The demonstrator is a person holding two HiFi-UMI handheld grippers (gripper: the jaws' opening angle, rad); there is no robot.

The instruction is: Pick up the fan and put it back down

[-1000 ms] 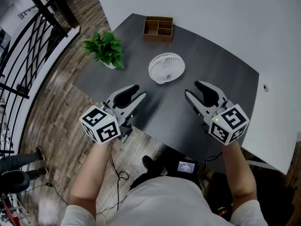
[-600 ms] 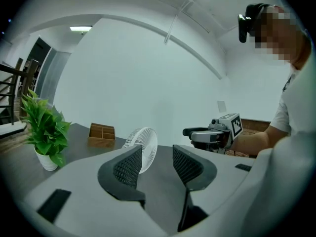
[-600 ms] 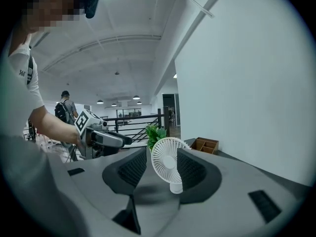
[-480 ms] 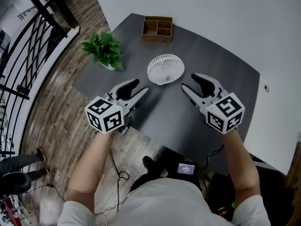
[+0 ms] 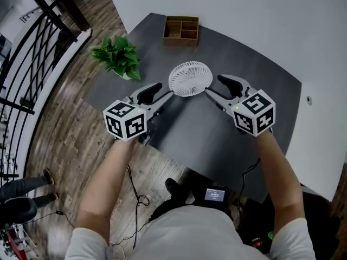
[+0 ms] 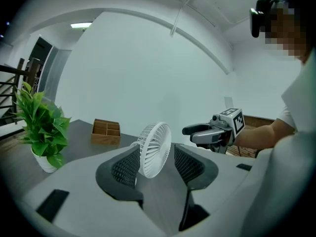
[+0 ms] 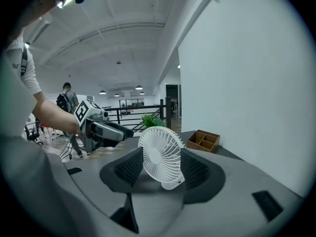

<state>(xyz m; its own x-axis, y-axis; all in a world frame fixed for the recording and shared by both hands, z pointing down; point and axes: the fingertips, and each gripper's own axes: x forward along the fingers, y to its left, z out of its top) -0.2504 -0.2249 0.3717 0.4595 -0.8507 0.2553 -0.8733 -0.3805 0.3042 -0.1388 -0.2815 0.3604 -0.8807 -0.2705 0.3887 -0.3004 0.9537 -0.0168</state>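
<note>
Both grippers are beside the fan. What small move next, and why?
Probably ease both inward until the fan sits between the jaws. The left gripper and right gripper flank it. Their jaws have just been opening, nothing is between them, and the fan stands just beyond their tips.

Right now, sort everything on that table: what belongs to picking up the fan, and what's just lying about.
Job: white fan; left tool and right tool, jaws just opening wider, fan not yet between them.
Lying about: potted plant; wooden divided box; both on the table.
</note>
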